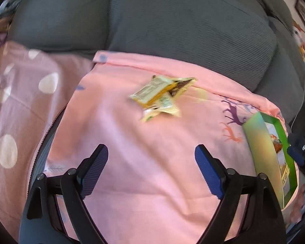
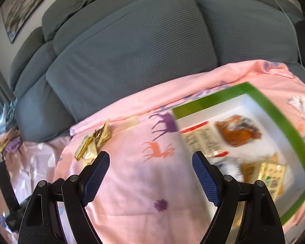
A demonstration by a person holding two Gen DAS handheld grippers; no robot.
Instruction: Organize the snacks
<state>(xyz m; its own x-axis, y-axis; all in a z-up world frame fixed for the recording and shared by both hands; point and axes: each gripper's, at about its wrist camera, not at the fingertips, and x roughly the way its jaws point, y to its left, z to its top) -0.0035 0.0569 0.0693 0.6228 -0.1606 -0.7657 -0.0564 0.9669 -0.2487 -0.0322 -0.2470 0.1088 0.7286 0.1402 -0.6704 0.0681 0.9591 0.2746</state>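
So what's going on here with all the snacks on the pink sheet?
A person with a gripper in each hand is sorting snack packets into a green-rimmed white tray on a pink deer-print sheet over a grey sofa. Both the left gripper and right gripper are open and empty. A small pile of yellow snack packets lies loose on the sheet; several packets already sit in the tray.

A grey ribbed sofa [image 2: 132,46] fills the room; framed pictures [image 2: 20,8] hang on the pale wall behind it.
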